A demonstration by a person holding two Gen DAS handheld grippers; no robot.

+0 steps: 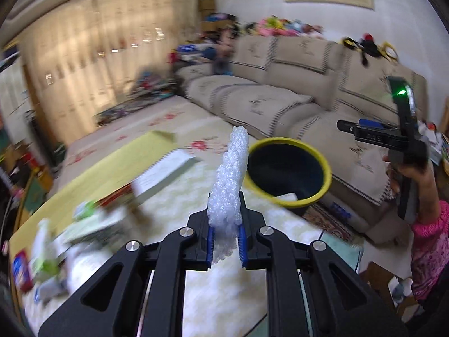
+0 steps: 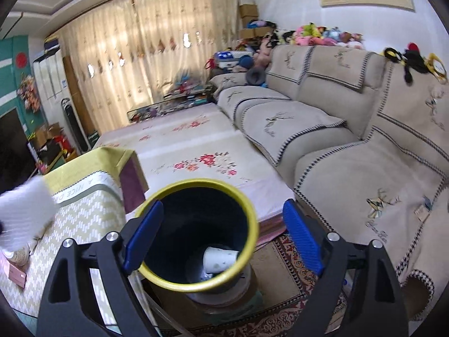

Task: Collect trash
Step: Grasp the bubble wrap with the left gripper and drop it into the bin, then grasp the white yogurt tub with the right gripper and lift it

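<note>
My left gripper is shut on a strip of white bubble wrap that stands up between its blue pads, held above the table, just left of the bin. The bin is dark with a yellow rim and stands off the table's right edge. In the right wrist view the bin sits below and between my open, empty right gripper; a white paper cup lies inside. The bubble wrap shows blurred at the left edge of that view. The right gripper shows in the left wrist view, raised above the sofa.
The table carries a yellow cloth, a white booklet and blurred packets and wrappers at its left. A beige sofa runs along the right, a floral mat lies beyond the table, and a patterned rug lies under the bin.
</note>
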